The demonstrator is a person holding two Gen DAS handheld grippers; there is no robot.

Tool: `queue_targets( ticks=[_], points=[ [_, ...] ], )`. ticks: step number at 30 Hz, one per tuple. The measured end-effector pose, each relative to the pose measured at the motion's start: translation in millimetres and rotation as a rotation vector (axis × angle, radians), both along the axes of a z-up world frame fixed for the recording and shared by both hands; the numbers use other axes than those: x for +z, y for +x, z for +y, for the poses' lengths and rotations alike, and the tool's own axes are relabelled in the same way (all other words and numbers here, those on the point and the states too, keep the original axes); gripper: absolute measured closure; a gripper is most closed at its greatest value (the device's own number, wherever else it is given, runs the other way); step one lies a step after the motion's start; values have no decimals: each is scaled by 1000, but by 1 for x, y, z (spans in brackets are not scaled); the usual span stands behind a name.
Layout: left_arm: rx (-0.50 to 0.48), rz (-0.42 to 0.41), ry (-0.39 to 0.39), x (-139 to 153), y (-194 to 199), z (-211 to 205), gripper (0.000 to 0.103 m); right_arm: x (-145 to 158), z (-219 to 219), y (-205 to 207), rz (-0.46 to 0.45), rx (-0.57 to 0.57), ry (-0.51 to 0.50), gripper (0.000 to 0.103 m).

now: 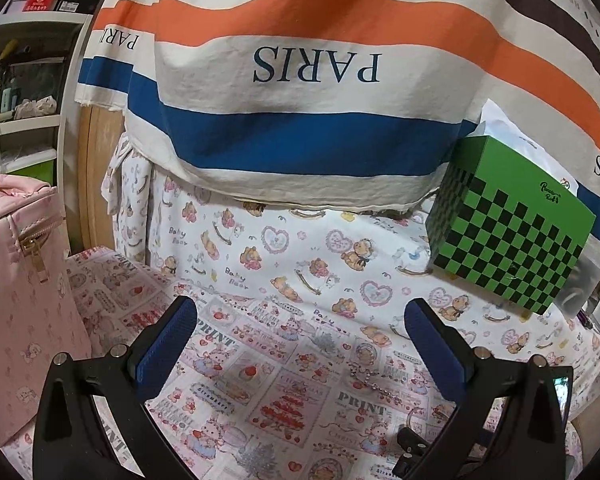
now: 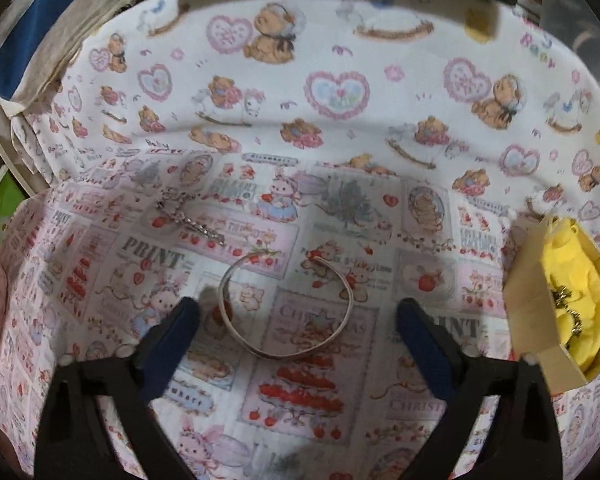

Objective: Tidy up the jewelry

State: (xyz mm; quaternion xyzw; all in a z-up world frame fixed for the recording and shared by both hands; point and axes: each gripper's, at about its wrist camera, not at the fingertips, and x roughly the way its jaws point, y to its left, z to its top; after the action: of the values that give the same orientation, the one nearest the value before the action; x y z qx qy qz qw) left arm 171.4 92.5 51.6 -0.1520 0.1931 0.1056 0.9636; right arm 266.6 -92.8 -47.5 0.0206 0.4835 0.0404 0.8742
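Right tool (image 2: 298, 312): in the right wrist view it points steeply down at the counter (image 2: 380, 128), its jaws spread wide with nothing gripped.
Bangle (image 2: 286, 306): an open metal cuff lying flat on the printed cloth (image 2: 308, 396), between the two blue pads but touching neither as far as I can see.
Chain piece (image 2: 190, 216): a small silvery chain on the cloth, up and left of the bangle, well clear of the jaws.
Small box (image 2: 560, 300): open cardboard with a yellow lining at the right edge; something gold and chain-like sits inside.
Left tool (image 1: 300, 320): in the left wrist view it hangs above the same cloth, jaws wide, holding nothing.
Chain in this view (image 1: 370, 380): faint, near the right pad, not touched.
Green box (image 1: 508, 224): checkered, resting at the far right of the counter against the striped towel (image 1: 300, 136).
Pink bag (image 1: 20, 280): zipped, at the left edge.
Risk: the bangle is thin and flat, so I judge the pads could slide over it or flick it aside if they close too high; the soft cloth may bunch into the grip.
Risk, second: an open cuff can twist out of a squeeze across its gap.
Hard to tell: the right view is blurred, so the height of the pads above the cloth is unclear.
Cut off: the green box shows only as a strip at the top of the right view; the small box's contents are partly hidden.
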Motion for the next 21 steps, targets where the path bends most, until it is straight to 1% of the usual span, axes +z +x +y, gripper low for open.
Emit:
queue_targets(
  ticks=[1,2,3,4,9,12,14,16,18,21],
  points=[
    [-1,0,2,0,0,0,0,0,0,-1,-14,-4,-16,17],
    [-1,1,6,0,0,-1,0,1,0,-2,-22,1,-21,25],
    [-1,2,11,0,0,-2,0,2,0,-2,-29,8,-21,29],
    [-2,3,16,-1,1,-3,0,4,-1,-3,-33,9,-17,38],
    [-17,17,48,-3,4,-9,0,7,-10,-5,-54,30,12,38],
    [-46,39,51,-5,9,-14,0,16,-29,-12,-118,14,50,38],
    [-125,100,60,-7,20,-21,0,26,-45,-19,-177,-9,96,38],
    [-202,153,76,-11,36,-29,0,34,-56,-24,-216,-23,136,38],
    [-262,248,102,-15,58,-39,4,44,-68,-27,-252,-36,189,38],
    [-349,387,74,-25,88,-50,9,52,-80,-25,-295,-68,224,38]
  ],
)
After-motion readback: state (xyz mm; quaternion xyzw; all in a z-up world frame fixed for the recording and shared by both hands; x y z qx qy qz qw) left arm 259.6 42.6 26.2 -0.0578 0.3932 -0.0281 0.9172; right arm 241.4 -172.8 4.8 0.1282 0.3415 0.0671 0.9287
